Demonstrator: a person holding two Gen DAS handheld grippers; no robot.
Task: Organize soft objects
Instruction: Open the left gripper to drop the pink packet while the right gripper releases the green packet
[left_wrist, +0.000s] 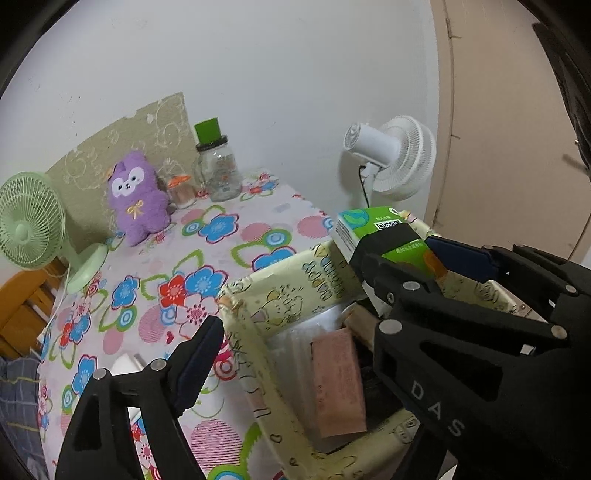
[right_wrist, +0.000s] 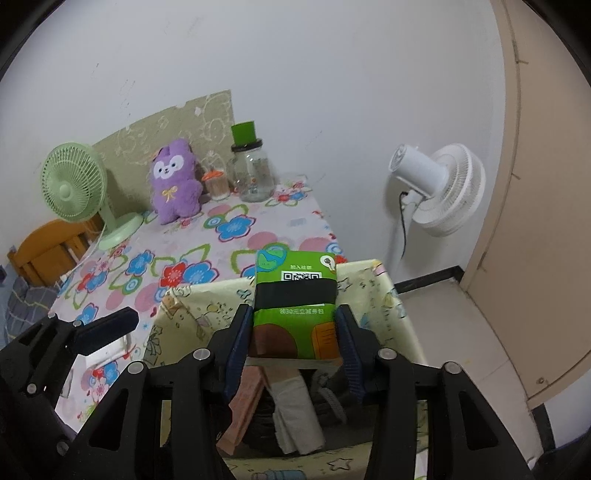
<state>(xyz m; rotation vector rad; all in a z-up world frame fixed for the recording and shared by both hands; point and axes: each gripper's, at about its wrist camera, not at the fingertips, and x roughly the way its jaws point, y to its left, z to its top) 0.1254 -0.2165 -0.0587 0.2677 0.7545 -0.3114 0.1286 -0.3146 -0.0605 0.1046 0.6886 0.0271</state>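
**Tissue pack held over the storage box**

My right claw (right_wrist: 295, 343) clamps a green tissue pack (right_wrist: 295, 291) above the open yellow fabric box (right_wrist: 373, 291). My left claw (left_wrist: 314, 291) stands wide apart, gripping nothing. Beyond, a purple plush toy (right_wrist: 175, 192) sits on the floral tablecloth (right_wrist: 207, 251).

Home bedroom: floral tablecloth (right_wrist: 221, 236), plush toy (right_wrist: 175, 181), fans (right_wrist: 439, 188).

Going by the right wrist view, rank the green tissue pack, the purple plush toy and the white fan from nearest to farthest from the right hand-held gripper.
1. Green tissue pack: clamped between the right hand-held gripper pads, above the storage box.
2. Purple plush toy: upper left, at the table's back against the wall.
3. White fan: right, on the floor beyond the table; too close to the plush to rank firmly.
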